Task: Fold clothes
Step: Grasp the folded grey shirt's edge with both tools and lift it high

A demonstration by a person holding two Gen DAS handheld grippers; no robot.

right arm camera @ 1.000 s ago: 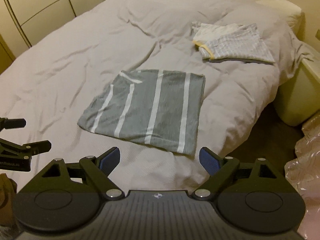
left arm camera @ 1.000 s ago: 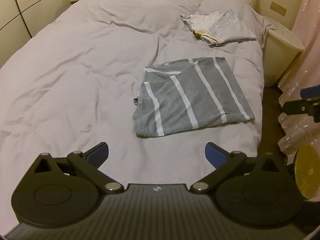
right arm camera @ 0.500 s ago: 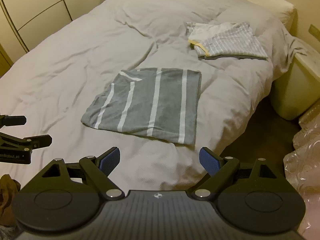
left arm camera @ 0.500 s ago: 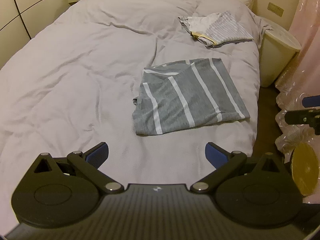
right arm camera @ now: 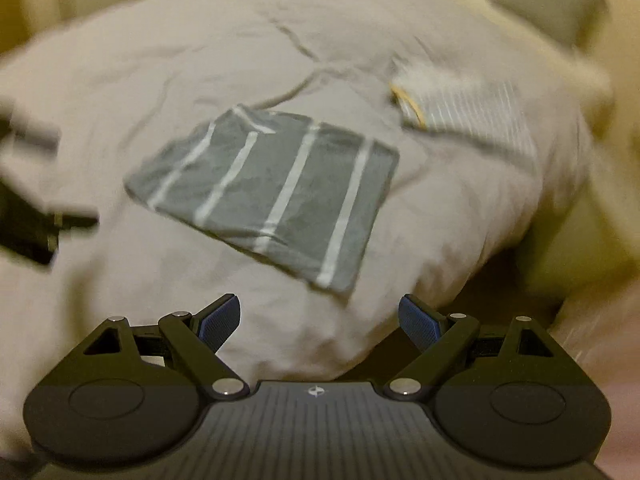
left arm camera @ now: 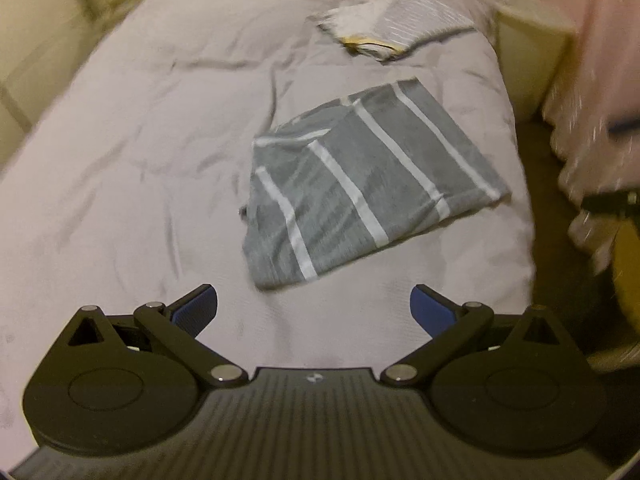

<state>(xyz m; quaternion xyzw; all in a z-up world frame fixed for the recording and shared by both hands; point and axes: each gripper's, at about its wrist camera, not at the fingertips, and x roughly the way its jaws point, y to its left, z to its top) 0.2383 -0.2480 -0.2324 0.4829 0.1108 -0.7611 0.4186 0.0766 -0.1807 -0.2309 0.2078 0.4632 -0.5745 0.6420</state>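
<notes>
The left gripper (left arm camera: 314, 310) and right gripper (right arm camera: 320, 320) are hovering with fingers spread wide, gripping nothing. The grey striped garment (left arm camera: 360, 184) is lying folded into a flat rectangle on the bed (left arm camera: 120, 160), ahead of both finger pairs and clear of them. A second folded garment (left arm camera: 392, 28) is resting farther ahead, apart, presumably stacked aside to keep working room. Both views are blurring.
</notes>
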